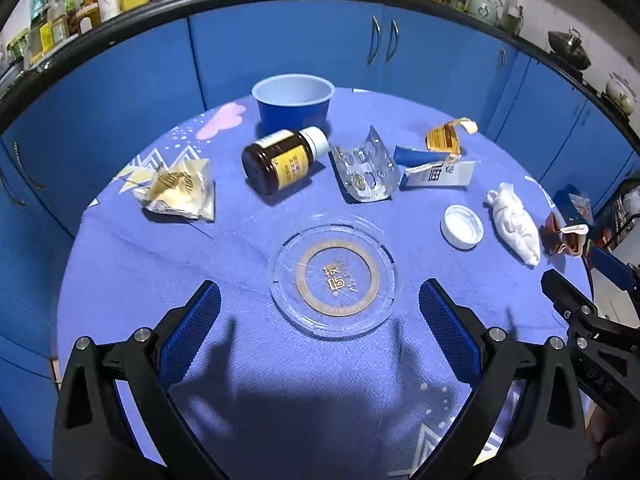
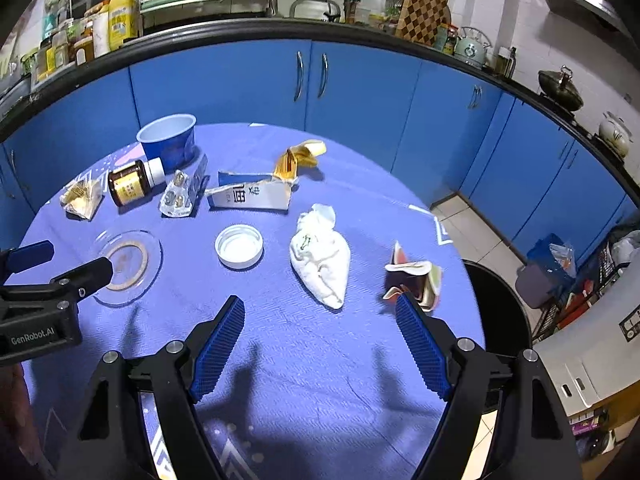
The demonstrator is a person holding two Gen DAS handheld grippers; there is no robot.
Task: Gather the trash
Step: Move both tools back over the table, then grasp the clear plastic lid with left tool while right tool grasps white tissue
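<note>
Nothing is collected yet, as far as I can judge: the desk [image 1: 132,280] under its blue cloth carries all the trash, and the blue cup [image 1: 293,100] at the far edge looks empty. Going down in size, I see the clear plastic lid [image 1: 334,276] nearest my left tool [image 1: 320,332], the brown bottle [image 1: 280,160] on its side, the torn box [image 2: 252,196], the white tissue wad [image 2: 320,256], the yellow wrapper [image 1: 178,192], the pill sheet [image 1: 366,172], the crumpled red wrapper [image 2: 412,280] beside one finger of my right tool [image 2: 320,340], and the small white cap [image 2: 239,246]. Both tools stand wide apart and hold nothing. Every piece is left to pick up.
</note>
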